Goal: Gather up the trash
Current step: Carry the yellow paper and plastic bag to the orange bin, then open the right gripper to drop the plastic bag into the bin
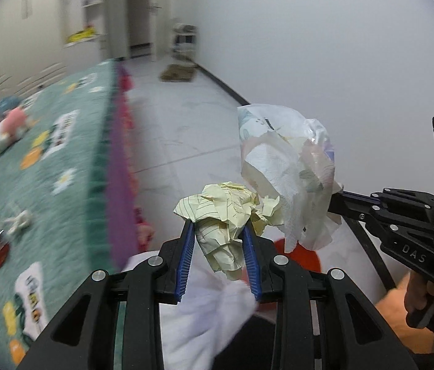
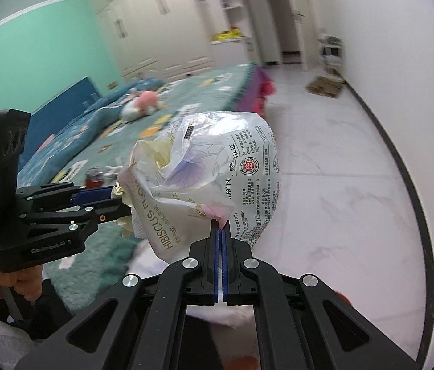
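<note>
**Both hands carrying trash clear of the bed**

The left gripper (image 1: 218, 231) is clamping a crumpled yellow lined paper ball (image 1: 226, 212), jaws part-closed around its bulk. The right gripper (image 2: 220, 231) is pinching, fully closed, a thin edge of the printed white plastic wrapper (image 2: 217, 178), both pieces hanging side by side over the white tiled floor (image 2: 325, 169), probably heading for one drop-off

Bed with teal patterned quilt (image 2: 204, 98); a pink plush toy (image 2: 143, 103) is laid on it near a blue headboard (image 2: 69, 98). White wardrobes (image 2: 155, 24) are set along the far wall. Flattened cardboard (image 2: 325, 88) is left on the white tiled floor (image 2: 325, 169).
</note>
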The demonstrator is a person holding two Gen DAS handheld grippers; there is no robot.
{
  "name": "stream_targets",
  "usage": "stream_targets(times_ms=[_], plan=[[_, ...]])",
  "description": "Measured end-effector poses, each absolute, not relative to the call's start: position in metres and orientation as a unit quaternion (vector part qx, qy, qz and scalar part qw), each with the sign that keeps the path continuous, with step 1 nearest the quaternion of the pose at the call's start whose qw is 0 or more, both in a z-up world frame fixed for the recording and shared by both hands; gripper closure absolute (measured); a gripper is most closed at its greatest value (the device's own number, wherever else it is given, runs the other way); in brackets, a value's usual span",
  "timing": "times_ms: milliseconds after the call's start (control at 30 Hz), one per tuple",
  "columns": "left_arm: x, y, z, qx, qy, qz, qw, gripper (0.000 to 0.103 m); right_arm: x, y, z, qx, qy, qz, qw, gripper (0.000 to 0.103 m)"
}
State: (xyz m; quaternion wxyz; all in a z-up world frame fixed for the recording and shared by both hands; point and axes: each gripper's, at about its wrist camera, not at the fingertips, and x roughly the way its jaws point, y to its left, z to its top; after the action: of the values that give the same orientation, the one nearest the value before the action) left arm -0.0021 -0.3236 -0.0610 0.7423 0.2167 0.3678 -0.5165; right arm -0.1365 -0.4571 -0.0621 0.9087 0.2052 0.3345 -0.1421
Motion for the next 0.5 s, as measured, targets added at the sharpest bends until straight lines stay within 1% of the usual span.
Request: stream_targets(times_ms=[233, 500], plan=[[-0.039, -0.378, -0.090, 0.259, 0.377, -0.571, 0.682, 0.070, -0.201, -0.496, -0.089, 0.242, 0.350, -0.215, 0.879, 0.101], [-0.066, -0.417, -0.131, 0.314, 0.391, -0.595, 0.628, 0.070, -0.257, -0.530, -0.160, 0.306, 0.397, -0.269, 0.822, 0.101]])
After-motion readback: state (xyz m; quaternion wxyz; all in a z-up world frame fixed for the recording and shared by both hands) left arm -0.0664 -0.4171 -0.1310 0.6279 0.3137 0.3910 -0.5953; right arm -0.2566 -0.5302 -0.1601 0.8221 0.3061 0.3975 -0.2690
